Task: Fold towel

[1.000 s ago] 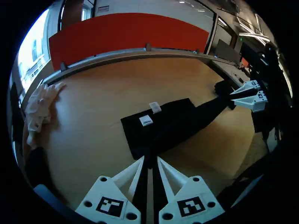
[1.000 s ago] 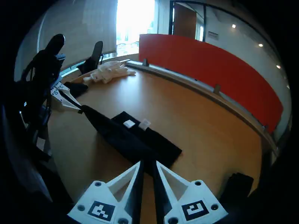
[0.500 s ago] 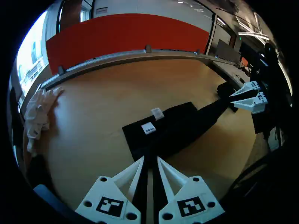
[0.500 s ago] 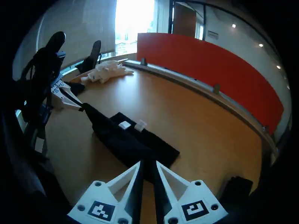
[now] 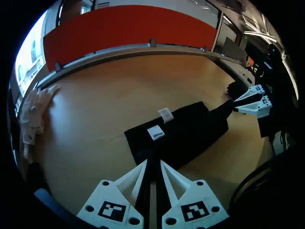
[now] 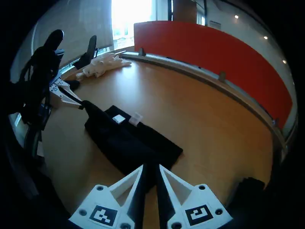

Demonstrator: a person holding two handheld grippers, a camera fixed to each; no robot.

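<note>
A black towel [image 5: 183, 131] with two white tags [image 5: 155, 132] lies partly flat on the wooden table [image 5: 106, 95]. My left gripper [image 5: 153, 163] is shut on its near corner at the bottom of the left gripper view. The right gripper [image 5: 234, 106] pinches the other corner at the right. In the right gripper view the towel [image 6: 126, 141] runs from my right gripper [image 6: 150, 167], shut on it, across to the left gripper [image 6: 80, 105] at the left. The held edge hangs just above the flat part.
A white cloth pile [image 6: 101, 63] lies at the table's far corner, also seen as white cloth [image 5: 32, 114]. A red partition [image 5: 126, 30] runs along the table's back edge. Dark folded fabric [image 5: 236, 88] sits by the right gripper. Office chairs [image 6: 89, 47] stand beyond the table.
Both grippers have carried the held towel edge forward and lower over the flat part. The strip between them now looks broader and slacker, no longer stretched thin.
</note>
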